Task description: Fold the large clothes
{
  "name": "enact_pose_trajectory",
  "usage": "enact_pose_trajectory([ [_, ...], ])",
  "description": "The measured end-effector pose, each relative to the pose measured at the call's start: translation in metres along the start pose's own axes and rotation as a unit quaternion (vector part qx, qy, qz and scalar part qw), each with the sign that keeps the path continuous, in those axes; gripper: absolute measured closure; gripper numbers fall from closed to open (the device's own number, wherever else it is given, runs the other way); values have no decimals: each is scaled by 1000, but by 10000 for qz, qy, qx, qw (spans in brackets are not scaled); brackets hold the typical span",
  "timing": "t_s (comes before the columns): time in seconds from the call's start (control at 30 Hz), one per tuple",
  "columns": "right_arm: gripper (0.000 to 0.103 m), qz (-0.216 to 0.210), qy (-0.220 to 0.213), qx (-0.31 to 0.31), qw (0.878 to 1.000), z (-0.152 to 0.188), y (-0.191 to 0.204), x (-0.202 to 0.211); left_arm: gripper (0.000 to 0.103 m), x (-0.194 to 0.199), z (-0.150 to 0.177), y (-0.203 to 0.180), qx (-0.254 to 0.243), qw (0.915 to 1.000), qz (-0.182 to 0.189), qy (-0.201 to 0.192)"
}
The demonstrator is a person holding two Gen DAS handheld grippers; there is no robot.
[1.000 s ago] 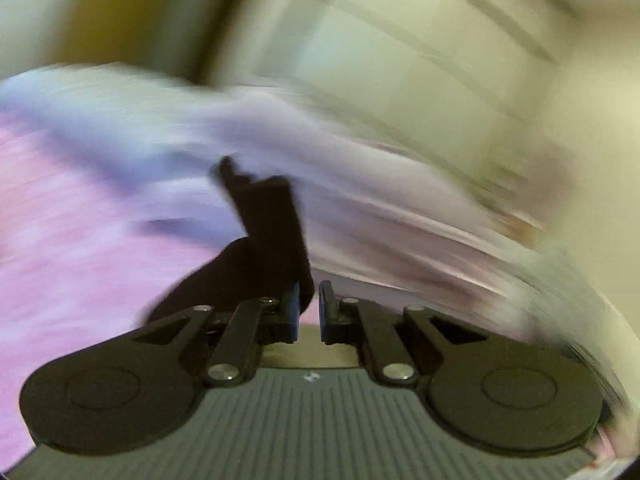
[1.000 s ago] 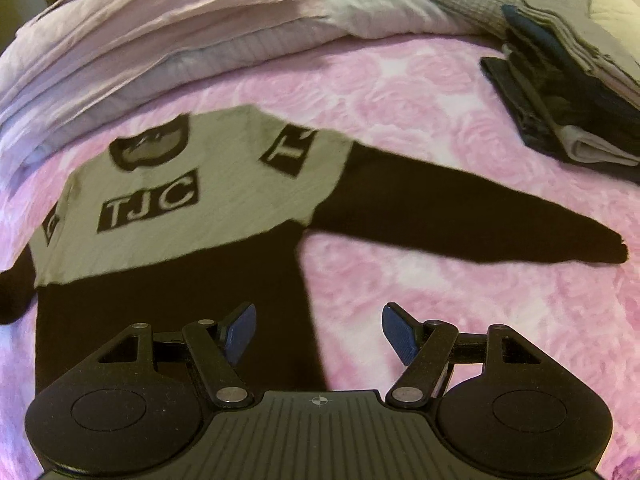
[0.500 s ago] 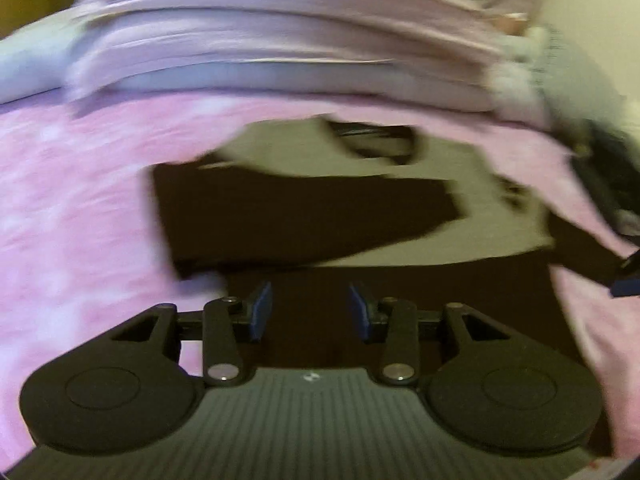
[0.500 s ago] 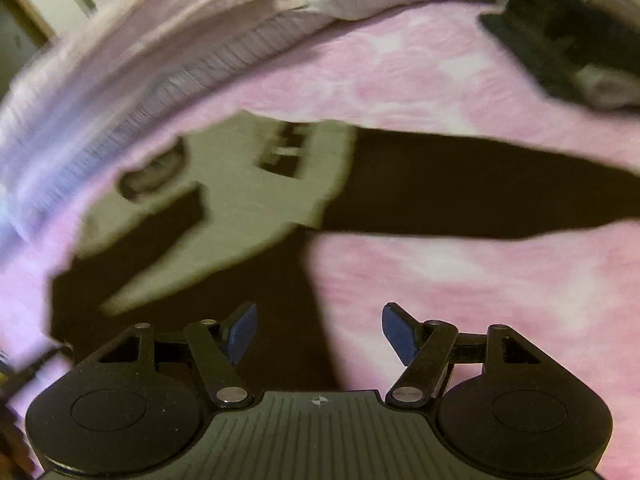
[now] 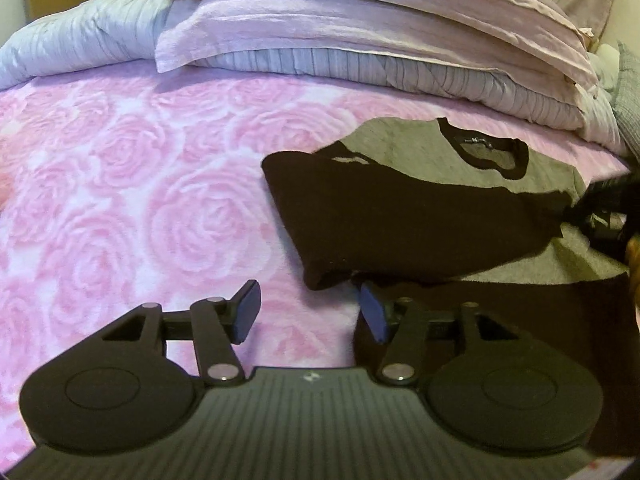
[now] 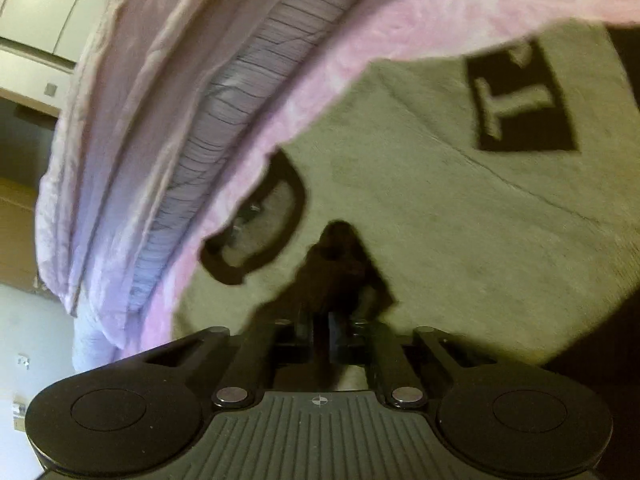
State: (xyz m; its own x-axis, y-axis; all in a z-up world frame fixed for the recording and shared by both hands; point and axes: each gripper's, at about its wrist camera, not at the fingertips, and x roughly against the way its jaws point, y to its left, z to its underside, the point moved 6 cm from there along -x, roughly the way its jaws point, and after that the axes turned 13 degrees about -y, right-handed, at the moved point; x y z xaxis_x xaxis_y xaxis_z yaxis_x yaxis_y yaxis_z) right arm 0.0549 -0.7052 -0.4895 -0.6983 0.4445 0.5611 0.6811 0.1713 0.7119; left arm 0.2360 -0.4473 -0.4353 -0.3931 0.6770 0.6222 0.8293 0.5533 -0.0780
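A grey and black sweater lies face up on the pink rose bedspread. Its black sleeve is folded across the grey chest, below the black collar. My left gripper hovers low at the sweater's left edge, its jaws opening with only bedspread between them. The right gripper is shut on a bunch of black sleeve fabric over the grey chest, close to the collar. It shows as a dark shape at the sleeve's end in the left wrist view.
Lilac pillows and folded striped bedding are stacked along the back of the bed, just behind the collar. A black logo patch marks the sweater's far shoulder. Open bedspread spreads to the left of the sweater.
The left gripper let go of the sleeve, opened and sank toward the bed; the sleeve now lies across the chest. The right gripper swung over to the chest and shut on the sleeve's end.
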Motion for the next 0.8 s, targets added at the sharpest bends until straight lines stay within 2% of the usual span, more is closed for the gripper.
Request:
enact_pose_trajectory([
  [0.07,100,-396,-540,592,9960,-14,28,26,50,-4,1,-6,-50,10000,77,-23],
  [0.13,100,-678,-1128,1078,9854,-28,52,62,50,-10,-1,-17,-238,9995,175,-101],
  [0.17,100,-667,-1408,1277,9795,-35,57,80,50,-12,-2,-23,-365,9990,213,-160],
  [0.23,100,-323,-1769,1446,9730,-46,51,97,51,-19,-5,-39,-697,9965,345,-311],
  [0.27,100,-78,-1796,1467,9727,-50,41,98,52,-22,-6,-47,-894,9946,356,-385],
  [0.33,100,417,-1420,1203,9816,-52,10,86,60,-32,-6,-62,-1369,9888,363,-468],
  [0.4,100,802,-1039,932,9869,-46,-23,70,84,-41,-2,-72,-1779,9824,409,-401],
  [0.43,99,1024,-837,920,9869,-41,-39,63,86,-45,1,-74,-1908,9803,421,-297],
  [0.47,95,1395,-665,923,9837,-35,-55,56,86,-47,2,-73,-1935,9799,409,-269],
  [0.5,94,1535,-562,831,9830,-31,-68,55,86,-46,3,-70,-1943,9798,392,-261],
  [0.57,88,1217,-699,406,9893,-32,-77,68,86,-44,6,-62,-1927,9805,333,-180],
  [0.63,84,1175,-685,184,9905,-37,-83,83,87,-44,15,-47,-1806,9834,141,79],
  [0.7,84,1145,-653,100,9912,-42,-93,101,83,-39,16,-35,-1437,9894,139,133],
  [0.77,81,1288,-655,-38,9895,-49,-111,127,80,-33,13,-30,-1192,9927,102,181],
  [0.8,76,1422,-752,-133,9869,-56,-124,145,79,-29,11,-28,-1047,9943,80,203],
])
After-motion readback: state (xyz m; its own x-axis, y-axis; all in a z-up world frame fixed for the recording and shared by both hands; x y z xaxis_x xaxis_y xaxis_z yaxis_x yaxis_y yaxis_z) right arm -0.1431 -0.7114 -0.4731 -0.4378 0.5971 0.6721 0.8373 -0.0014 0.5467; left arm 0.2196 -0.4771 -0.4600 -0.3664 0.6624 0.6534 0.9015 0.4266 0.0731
